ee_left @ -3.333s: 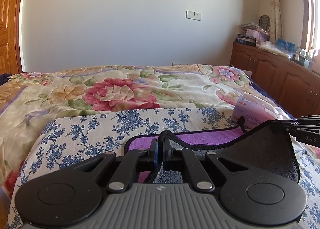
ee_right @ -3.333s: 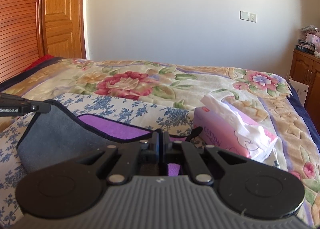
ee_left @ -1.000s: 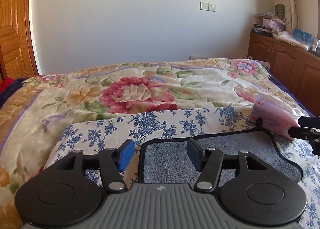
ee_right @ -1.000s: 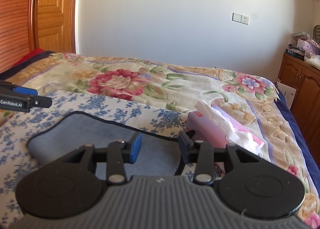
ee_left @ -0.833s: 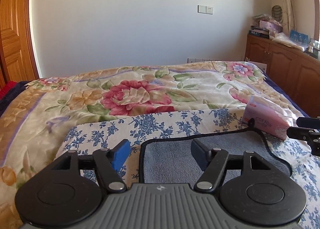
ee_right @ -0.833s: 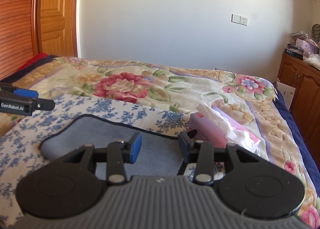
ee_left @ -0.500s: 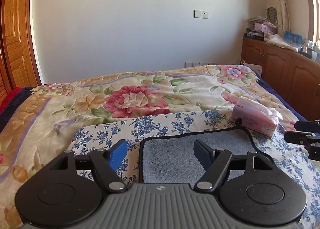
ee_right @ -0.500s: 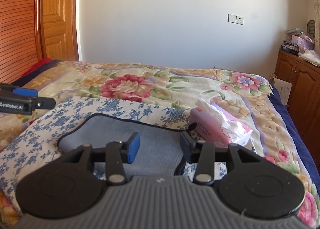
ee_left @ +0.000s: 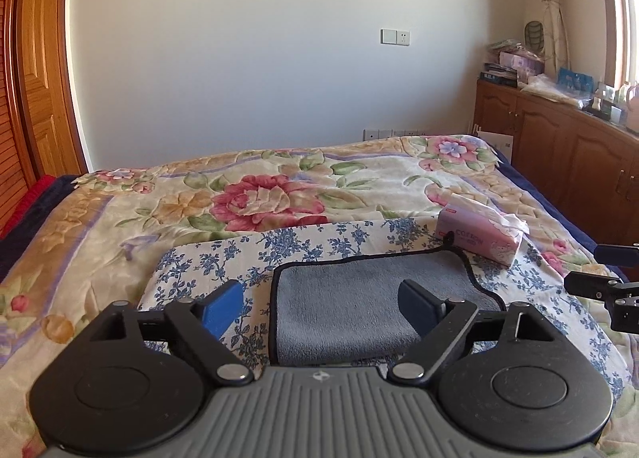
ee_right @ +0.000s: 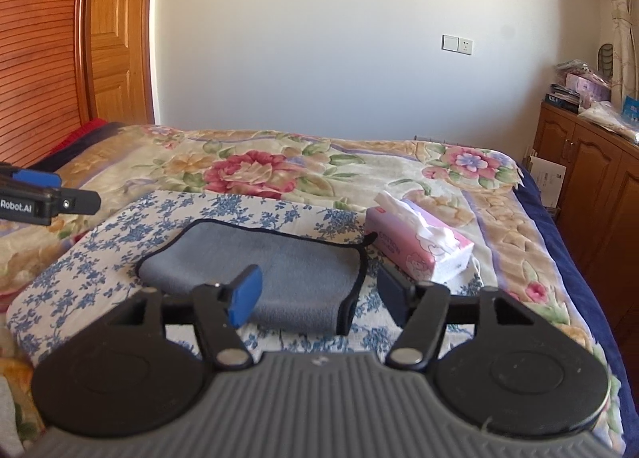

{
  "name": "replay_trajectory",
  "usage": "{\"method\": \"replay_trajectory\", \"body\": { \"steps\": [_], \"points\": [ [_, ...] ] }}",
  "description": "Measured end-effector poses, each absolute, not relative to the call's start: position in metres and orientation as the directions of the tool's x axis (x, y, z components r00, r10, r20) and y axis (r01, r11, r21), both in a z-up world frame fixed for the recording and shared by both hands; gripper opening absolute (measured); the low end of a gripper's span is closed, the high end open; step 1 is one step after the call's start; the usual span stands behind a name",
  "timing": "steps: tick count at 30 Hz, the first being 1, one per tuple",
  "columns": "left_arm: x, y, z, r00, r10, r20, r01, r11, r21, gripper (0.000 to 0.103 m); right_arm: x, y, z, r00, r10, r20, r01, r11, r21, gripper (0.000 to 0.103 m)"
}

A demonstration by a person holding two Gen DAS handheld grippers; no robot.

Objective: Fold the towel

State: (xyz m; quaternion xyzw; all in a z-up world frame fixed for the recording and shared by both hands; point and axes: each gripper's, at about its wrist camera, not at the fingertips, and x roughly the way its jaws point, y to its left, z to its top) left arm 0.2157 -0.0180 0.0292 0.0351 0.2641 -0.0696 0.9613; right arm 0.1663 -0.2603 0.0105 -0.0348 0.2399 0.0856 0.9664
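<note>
A grey towel [ee_left: 359,298] with black trim lies folded flat on a blue-flowered white cloth [ee_left: 319,242] on the bed; it also shows in the right wrist view [ee_right: 271,266]. My left gripper [ee_left: 319,306] is open and empty, raised above and behind the towel's near left part. My right gripper [ee_right: 319,292] is open and empty, raised behind the towel's near right corner. The left gripper's tip shows at the left of the right wrist view [ee_right: 48,198]. The right gripper's tip shows at the right of the left wrist view [ee_left: 607,278].
A pink tissue pack [ee_right: 419,248] lies just right of the towel; it also shows in the left wrist view [ee_left: 479,232]. The bed has a floral blanket [ee_left: 279,186]. A wooden cabinet [ee_left: 559,138] stands along the right. A wooden door [ee_right: 116,30] is at the left.
Both grippers let go of the towel, which now lies folded with the grey side up, and opened. Since then both have pulled back and risen away from it.
</note>
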Motion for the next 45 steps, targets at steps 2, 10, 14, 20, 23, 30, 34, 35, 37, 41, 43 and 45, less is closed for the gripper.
{"method": "replay_trajectory", "body": {
  "steps": [2, 10, 14, 20, 23, 30, 34, 35, 37, 41, 43, 45],
  "points": [
    [0.208, -0.018, 0.031, 0.850, -0.107, -0.515, 0.147, 0.988, 0.037, 0.090, 0.158, -0.261, 0.012, 0.873, 0.144, -0.467, -0.175, 0.984, -0.023, 0.076],
    [0.179, -0.015, 0.039, 0.859, -0.091, -0.505, 0.131, 0.990, 0.045, 0.096, 0.132, -0.266, 0.018, 0.881, 0.125, -0.456, -0.154, 0.988, -0.026, 0.089],
    [0.166, -0.016, 0.040, 0.862, -0.087, -0.500, 0.131, 0.990, 0.053, 0.101, 0.123, -0.267, 0.020, 0.888, 0.118, -0.445, -0.144, 0.989, -0.024, 0.100],
    [0.152, -0.014, 0.038, 0.861, -0.085, -0.502, 0.130, 0.990, 0.057, 0.103, 0.113, -0.266, 0.023, 0.894, 0.114, -0.433, -0.139, 0.990, -0.026, 0.103],
    [0.147, -0.014, 0.036, 0.860, -0.086, -0.503, 0.131, 0.990, 0.055, 0.103, 0.109, -0.265, 0.023, 0.896, 0.113, -0.430, -0.138, 0.990, -0.027, 0.103],
    [0.132, -0.015, 0.028, 0.855, -0.097, -0.509, 0.142, 0.989, 0.050, 0.103, 0.099, -0.260, 0.016, 0.891, 0.122, -0.436, -0.144, 0.989, -0.018, 0.103],
    [0.123, -0.015, 0.024, 0.853, -0.107, -0.510, 0.152, 0.987, 0.046, 0.103, 0.092, -0.255, 0.012, 0.890, 0.129, -0.438, -0.152, 0.988, -0.017, 0.103],
    [0.120, -0.014, 0.023, 0.853, -0.109, -0.511, 0.153, 0.987, 0.044, 0.103, 0.089, -0.254, 0.012, 0.892, 0.129, -0.434, -0.152, 0.988, -0.018, 0.103],
    [0.116, -0.013, 0.022, 0.852, -0.112, -0.512, 0.153, 0.987, 0.039, 0.103, 0.085, -0.254, 0.011, 0.891, 0.134, -0.434, -0.153, 0.988, -0.009, 0.103],
    [0.108, -0.012, 0.020, 0.846, -0.112, -0.521, 0.154, 0.987, 0.037, 0.103, 0.076, -0.251, 0.012, 0.901, 0.135, -0.413, -0.157, 0.988, -0.017, 0.103],
    [0.104, -0.013, 0.020, 0.847, -0.109, -0.520, 0.158, 0.986, 0.051, 0.103, 0.071, -0.251, 0.014, 0.905, 0.133, -0.404, -0.156, 0.988, -0.024, 0.103],
    [0.099, -0.012, 0.021, 0.850, -0.106, -0.517, 0.157, 0.986, 0.056, 0.103, 0.068, -0.252, 0.017, 0.908, 0.133, -0.397, -0.155, 0.988, -0.022, 0.103]
  ]
}}
